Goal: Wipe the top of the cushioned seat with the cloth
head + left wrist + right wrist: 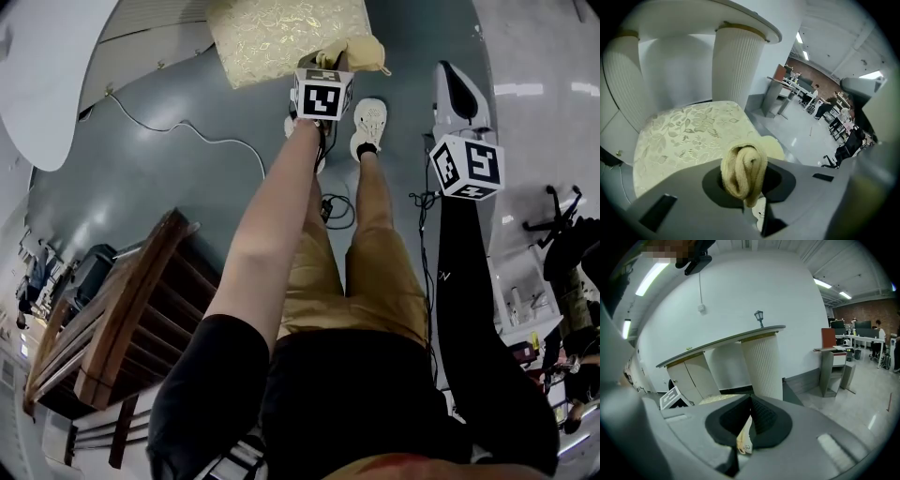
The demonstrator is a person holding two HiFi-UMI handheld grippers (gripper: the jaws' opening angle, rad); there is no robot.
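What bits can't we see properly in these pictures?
- Left gripper view: the body of the left claw hides the near edge of the cushioned seat. So you cannot tell whether the cloth touches it.
- Head view: the top edge cuts off the seat's far part, and the marker cube covers that claw's tips.
- Left gripper view: the people far off are too small to make out.

I count one square cushioned seat [281,37] in pale gold leaf-patterned fabric and one yellow terry cloth [744,171]. I have two grey handheld grippers, the left gripper [745,190] and the right gripper [749,430], each carrying one black-and-white marker cube [323,94], so two cubes. Around them I count two ribbed white columns [738,65], one dark wooden slatted frame [122,328] and two pale sneakers [368,122].
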